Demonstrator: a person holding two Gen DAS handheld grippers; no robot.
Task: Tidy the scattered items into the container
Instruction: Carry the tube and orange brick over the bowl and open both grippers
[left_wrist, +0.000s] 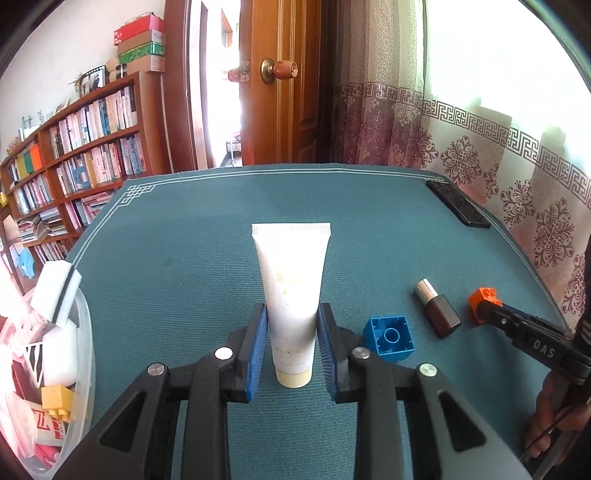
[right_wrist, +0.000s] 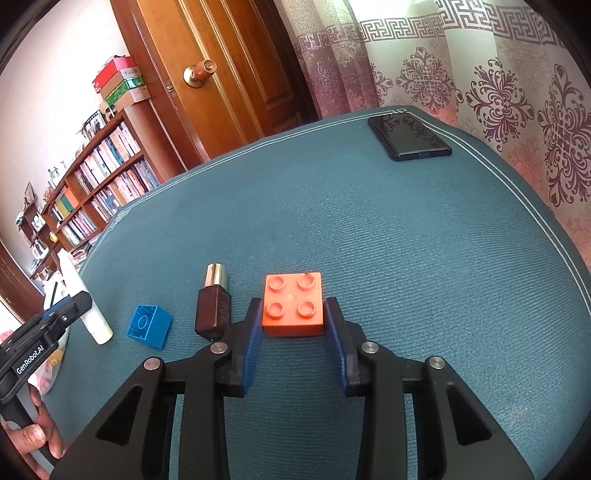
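Note:
A white tube (left_wrist: 291, 280) lies cap-towards-me on the teal table mat (left_wrist: 184, 258). My left gripper (left_wrist: 291, 310) is shut on the tube's lower body, both blue pads against its sides. My right gripper (right_wrist: 293, 304) is shut on an orange four-stud brick (right_wrist: 293, 302) that rests on the mat. Between the two lie a blue brick (left_wrist: 389, 338) tipped on its side and a dark brown bottle with a silver cap (left_wrist: 437, 310). The clear plastic container (left_wrist: 86, 332) stands at the mat's left edge, holding white sponges, a yellow brick and packets.
A black phone (right_wrist: 410, 136) lies at the mat's far right corner, near the patterned curtain (right_wrist: 517, 92). A bookshelf (left_wrist: 74, 158) and a wooden door (left_wrist: 280, 92) stand beyond the table. A hand (right_wrist: 33, 439) holds the left gripper's handle.

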